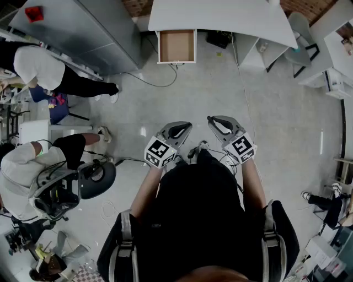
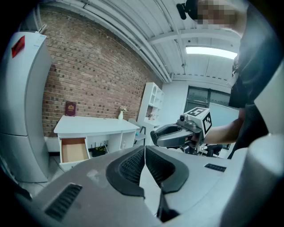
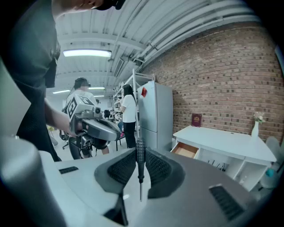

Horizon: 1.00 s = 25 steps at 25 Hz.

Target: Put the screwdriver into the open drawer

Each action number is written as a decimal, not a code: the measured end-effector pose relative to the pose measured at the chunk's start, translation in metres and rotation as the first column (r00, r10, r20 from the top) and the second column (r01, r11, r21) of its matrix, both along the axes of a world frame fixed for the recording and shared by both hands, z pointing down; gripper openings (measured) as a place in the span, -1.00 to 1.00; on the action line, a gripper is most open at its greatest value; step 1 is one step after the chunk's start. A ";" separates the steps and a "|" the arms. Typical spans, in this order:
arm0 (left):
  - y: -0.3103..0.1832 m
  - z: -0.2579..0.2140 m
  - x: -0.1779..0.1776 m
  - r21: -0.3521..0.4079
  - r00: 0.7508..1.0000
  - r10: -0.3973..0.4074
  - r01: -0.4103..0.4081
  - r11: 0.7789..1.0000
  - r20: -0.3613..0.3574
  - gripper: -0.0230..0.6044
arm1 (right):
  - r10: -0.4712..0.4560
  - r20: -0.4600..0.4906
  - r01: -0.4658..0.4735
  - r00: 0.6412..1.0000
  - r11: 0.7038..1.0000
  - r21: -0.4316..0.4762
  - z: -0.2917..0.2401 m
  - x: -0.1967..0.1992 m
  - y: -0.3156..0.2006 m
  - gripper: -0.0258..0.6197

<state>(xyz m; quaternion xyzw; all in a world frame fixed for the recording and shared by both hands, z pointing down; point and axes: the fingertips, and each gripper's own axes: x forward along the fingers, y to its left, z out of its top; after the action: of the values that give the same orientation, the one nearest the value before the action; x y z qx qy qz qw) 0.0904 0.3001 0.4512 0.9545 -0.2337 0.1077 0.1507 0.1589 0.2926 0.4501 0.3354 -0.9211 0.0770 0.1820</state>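
Observation:
A small black-handled screwdriver (image 3: 140, 165) stands upright between the jaws of my right gripper (image 3: 140, 153), shaft pointing down; the gripper is shut on it. The screwdriver cannot be made out in the head view. My left gripper (image 2: 144, 154) is shut with nothing in it. Both are held side by side at waist height over the floor, right gripper (image 1: 214, 121) and left gripper (image 1: 183, 128). The open drawer (image 1: 176, 46), empty with a brown bottom, juts from the white desk (image 1: 220, 16) well ahead. It also shows as the drawer (image 3: 186, 150) and the drawer (image 2: 73, 150).
A grey fridge (image 1: 94, 33) stands left of the desk. A person in a white shirt (image 1: 38, 66) and a seated person (image 1: 27, 171) with an office chair (image 1: 96, 177) are at the left. A cable (image 1: 149, 82) trails on the floor. White shelving (image 1: 259, 52) stands right of the drawer.

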 end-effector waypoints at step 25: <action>0.026 -0.008 -0.147 0.059 1.000 0.015 -0.014 0.998 -0.025 -0.87 | 0.108 -0.010 -0.107 0.994 0.994 0.014 0.010 -0.119 0.034 -0.54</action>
<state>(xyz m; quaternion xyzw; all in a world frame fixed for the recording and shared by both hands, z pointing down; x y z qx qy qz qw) -0.0564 0.3257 0.4433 0.9615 -0.2278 0.0895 0.1248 0.0398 0.3265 0.4598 0.3862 -0.9012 0.0785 0.1802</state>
